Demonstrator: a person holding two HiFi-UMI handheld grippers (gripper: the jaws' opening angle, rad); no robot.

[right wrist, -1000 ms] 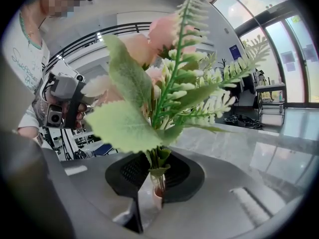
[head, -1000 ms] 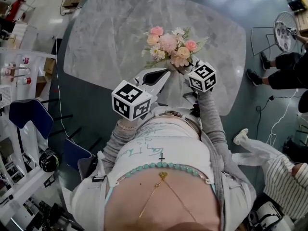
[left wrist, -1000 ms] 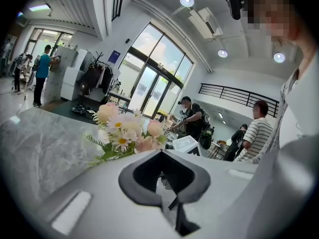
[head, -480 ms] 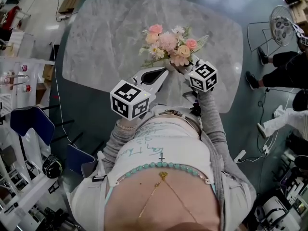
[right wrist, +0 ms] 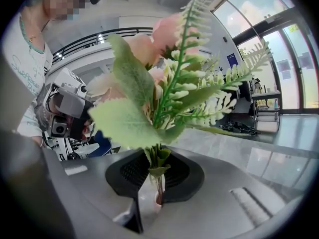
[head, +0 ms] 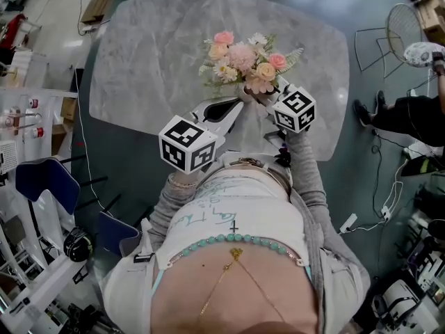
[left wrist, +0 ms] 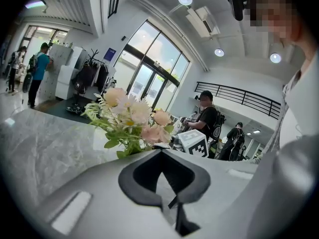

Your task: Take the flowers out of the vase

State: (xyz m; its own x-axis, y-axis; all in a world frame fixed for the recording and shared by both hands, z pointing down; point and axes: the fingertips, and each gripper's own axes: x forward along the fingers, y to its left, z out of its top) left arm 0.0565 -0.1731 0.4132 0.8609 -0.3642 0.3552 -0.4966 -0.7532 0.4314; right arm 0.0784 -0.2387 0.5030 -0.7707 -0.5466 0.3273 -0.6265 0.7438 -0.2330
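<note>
1. Left gripper (head: 240,104), nearest the body: fingers drawn together at the tips, and nothing showed in the hollow between its dark pads. It sat just beside the bouquet's base, in the same place as a second earlier. Could not tell whether the tips touched the vase.
2. Right gripper (right wrist: 158,173): fingers nearly closed and clamped on the bundle of thin green stems (right wrist: 160,187). The narrow gap had not changed.
3. Bouquet of pink, peach and white artificial flowers with fern sprigs (head: 243,62): it had crept slightly up against the tabletop since a second before. Judged the pull-out begun but only in its early stage.
4. Vase: hidden under the blooms in the head view. Only a small pale pinkish rim (right wrist: 158,199) showed at the foot of the stems, likely its mouth. The stems probably had not cleared it yet.
5. Grey marble-look oval table (head: 153,68): nothing else stood near the bouquet, and nothing above it blocked a lift.
6. Farther out: blue chair (head: 45,176) to the left, wire-cage fan (head: 407,26) and a seated person (head: 410,113) to the right. All were well apart and no hindrance.
</note>
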